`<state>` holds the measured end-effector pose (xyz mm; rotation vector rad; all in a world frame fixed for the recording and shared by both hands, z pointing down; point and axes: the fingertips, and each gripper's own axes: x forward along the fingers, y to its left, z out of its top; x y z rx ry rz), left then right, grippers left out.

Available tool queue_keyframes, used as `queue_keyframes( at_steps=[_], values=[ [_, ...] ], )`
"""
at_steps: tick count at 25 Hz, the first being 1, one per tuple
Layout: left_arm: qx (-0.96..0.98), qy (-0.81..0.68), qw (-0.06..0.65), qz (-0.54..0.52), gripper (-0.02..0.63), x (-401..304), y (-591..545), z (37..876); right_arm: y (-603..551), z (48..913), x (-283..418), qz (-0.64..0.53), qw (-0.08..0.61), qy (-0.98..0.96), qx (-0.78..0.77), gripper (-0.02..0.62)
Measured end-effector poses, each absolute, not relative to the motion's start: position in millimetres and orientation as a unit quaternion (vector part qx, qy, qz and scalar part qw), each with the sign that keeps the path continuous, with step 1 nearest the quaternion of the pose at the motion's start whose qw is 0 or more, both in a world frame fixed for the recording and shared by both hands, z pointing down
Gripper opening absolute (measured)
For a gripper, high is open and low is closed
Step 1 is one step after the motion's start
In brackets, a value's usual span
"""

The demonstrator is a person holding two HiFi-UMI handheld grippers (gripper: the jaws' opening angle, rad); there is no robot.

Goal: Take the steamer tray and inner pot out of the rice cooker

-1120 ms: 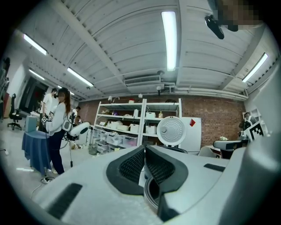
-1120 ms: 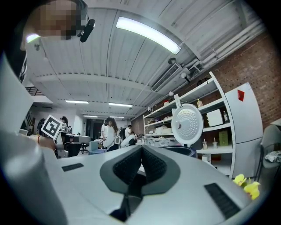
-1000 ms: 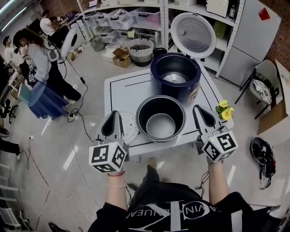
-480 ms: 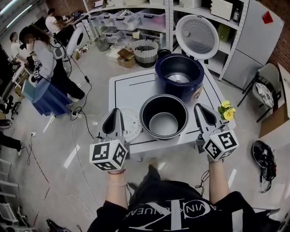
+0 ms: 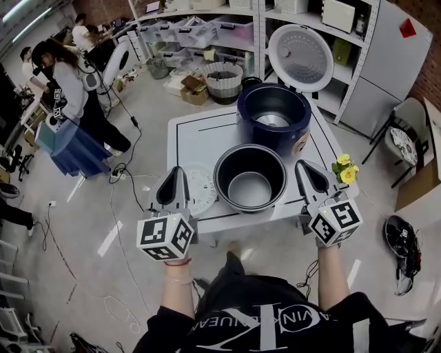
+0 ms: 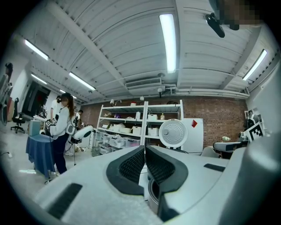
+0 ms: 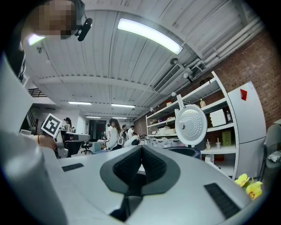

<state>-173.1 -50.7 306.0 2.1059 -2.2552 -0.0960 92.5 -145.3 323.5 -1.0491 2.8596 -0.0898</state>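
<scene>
Steel inner pot (image 5: 249, 178) stands mid-frame on the table (image 5: 196, 141), in front of the open rice cooker (image 5: 272, 139). What looks like the steamer tray (image 5: 200, 194) lies just left.

Left gripper (image 5: 176, 172) and right gripper (image 5: 302, 165) are both clenched on nothing.

Judgement: removal looks done; next move needs no grasp.

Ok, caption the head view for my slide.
Inner pot out beside the open rice cooker; left tongs, right tongs shut.

Head view steeply down on the surface (image 5: 189, 141), both gripper views level, close along their jaws, all three sharing the raised lid (image 5: 300, 48) and shelves (image 5: 207, 11).
</scene>
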Motion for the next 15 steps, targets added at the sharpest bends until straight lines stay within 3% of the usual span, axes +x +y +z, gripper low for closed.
queue_keyframes(
  at_steps=[15],
  values=[
    [0.682,-0.73,0.03,-0.026,0.017,-166.8,-48.4,306.2,-141.6,327.2,98.6,-0.036,0.046,0.938,-0.342,-0.002]
  ],
)
